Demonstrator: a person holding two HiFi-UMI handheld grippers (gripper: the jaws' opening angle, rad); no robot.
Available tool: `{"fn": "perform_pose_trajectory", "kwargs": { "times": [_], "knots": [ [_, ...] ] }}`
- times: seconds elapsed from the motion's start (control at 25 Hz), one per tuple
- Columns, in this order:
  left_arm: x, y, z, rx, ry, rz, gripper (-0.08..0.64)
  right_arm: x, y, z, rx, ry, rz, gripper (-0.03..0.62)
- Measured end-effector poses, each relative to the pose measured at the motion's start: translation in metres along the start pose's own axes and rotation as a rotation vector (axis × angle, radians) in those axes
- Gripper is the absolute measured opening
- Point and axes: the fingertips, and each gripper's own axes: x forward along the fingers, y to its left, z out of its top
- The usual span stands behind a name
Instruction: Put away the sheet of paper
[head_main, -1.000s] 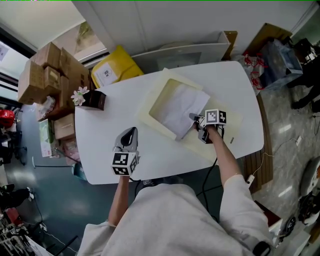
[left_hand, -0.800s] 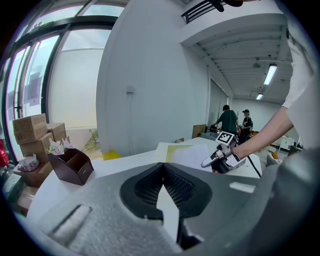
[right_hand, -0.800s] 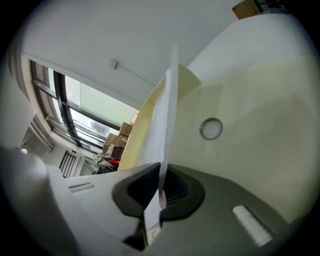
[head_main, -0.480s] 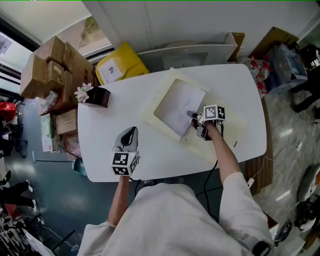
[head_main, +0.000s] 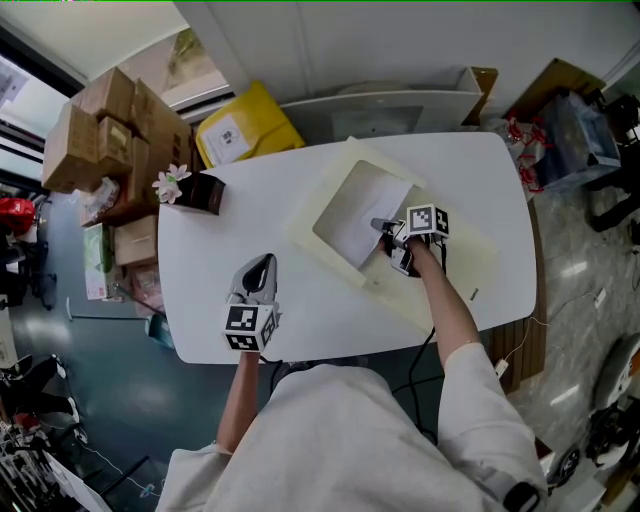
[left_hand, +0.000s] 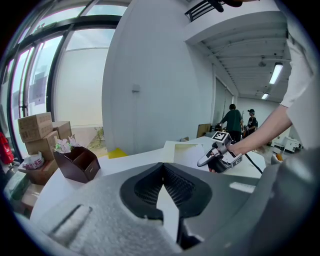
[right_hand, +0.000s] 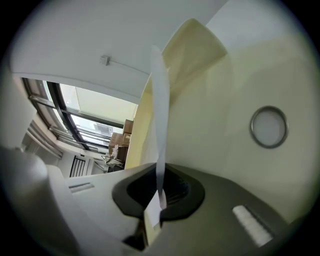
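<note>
On the white worktop, a brown organiser with flowers stands at the far left. Near the front edge, the left hand-held gripper is held with its jaws closed together and nothing between them. Right of centre lies an open cream file box. The sheet of paper lies slanted across the box's hollow, its near corner pinched between the closed jaws of the right hand-held gripper, which is over the box's right side.
</note>
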Motion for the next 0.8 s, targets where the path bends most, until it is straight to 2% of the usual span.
{"fn": "perform_pose_trajectory", "kwargs": {
  "times": [0.08, 0.2, 0.36, 0.56, 0.68, 0.8],
  "knots": [
    [0.0, 0.001, 0.0, 0.0, 0.0, -0.003, 0.006, -0.001, 0.002, 0.001, -0.013, -0.008, -0.005, 0.014],
    [0.001, 0.002, -0.001, 0.002, 0.001, -0.007, 0.006, -0.004, 0.005, 0.006, -0.04, -0.032, -0.012, 0.129],
    [0.002, 0.0, 0.002, 0.004, -0.007, -0.02, 0.006, -0.011, 0.004, 0.01, -0.124, -0.05, -0.086, 0.19],
    [0.003, -0.002, 0.006, 0.006, -0.02, -0.036, 0.006, -0.022, 0.001, 0.006, -0.298, -0.007, -0.219, 0.264],
    [0.001, -0.004, 0.008, 0.009, -0.029, -0.046, 0.006, -0.028, 0.0, 0.003, -0.416, 0.007, -0.304, 0.333],
    [-0.002, -0.007, 0.012, 0.014, -0.04, -0.061, 0.006, -0.041, 0.001, 0.003, -0.512, -0.021, -0.373, 0.342]
  ]
}}
